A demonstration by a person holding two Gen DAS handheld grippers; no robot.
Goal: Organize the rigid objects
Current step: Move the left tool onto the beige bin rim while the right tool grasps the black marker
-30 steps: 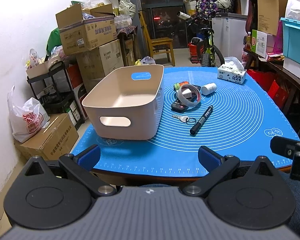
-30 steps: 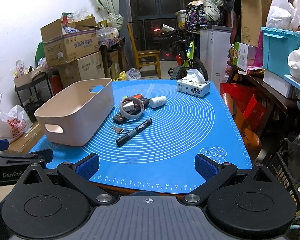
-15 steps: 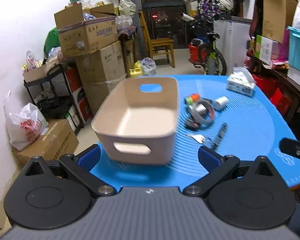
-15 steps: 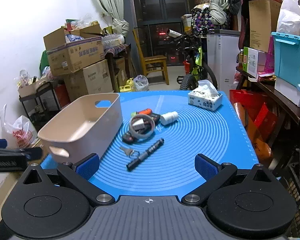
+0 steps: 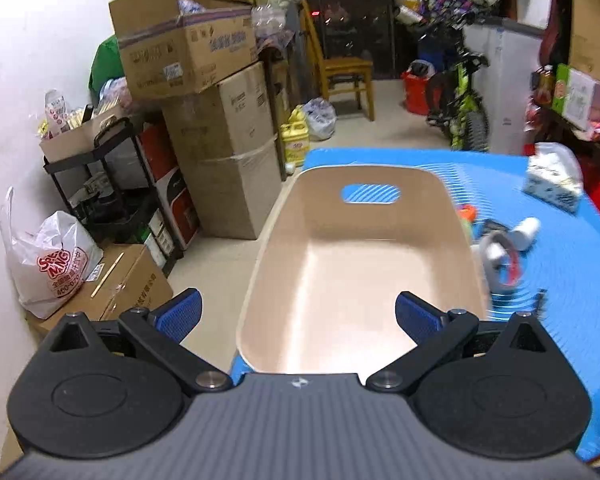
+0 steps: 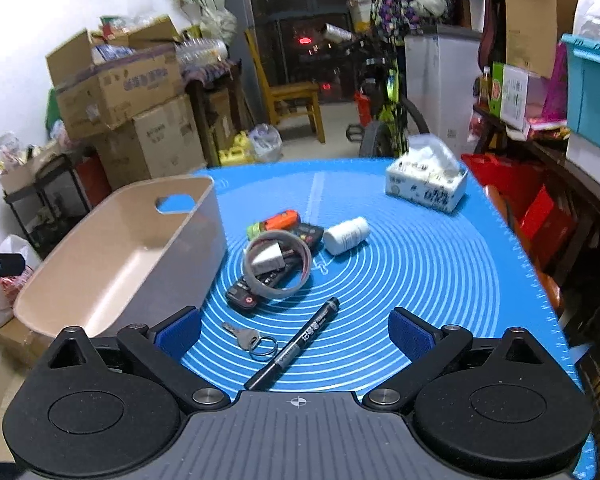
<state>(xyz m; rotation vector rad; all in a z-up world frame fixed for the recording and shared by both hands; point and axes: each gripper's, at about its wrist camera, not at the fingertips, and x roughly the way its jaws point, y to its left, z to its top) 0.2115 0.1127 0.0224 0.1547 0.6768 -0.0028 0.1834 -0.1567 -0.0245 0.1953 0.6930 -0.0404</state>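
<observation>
An empty beige bin stands on the left of the blue mat. My left gripper hangs open over the bin's near end. To the bin's right lie a black marker, a key on a ring, a grey tape ring around a white plug, a black remote, an orange and green tube and a white bottle. My right gripper is open just above the marker and key, holding nothing.
A tissue box sits at the mat's far right. Cardboard boxes, a black cart and a white bag crowd the floor on the left. A wooden chair and a bicycle stand beyond the table.
Both grippers have moved forward over the table. The left one rose over the bin's near end, and the right one closed in on the marker and key. Both stayed open.
</observation>
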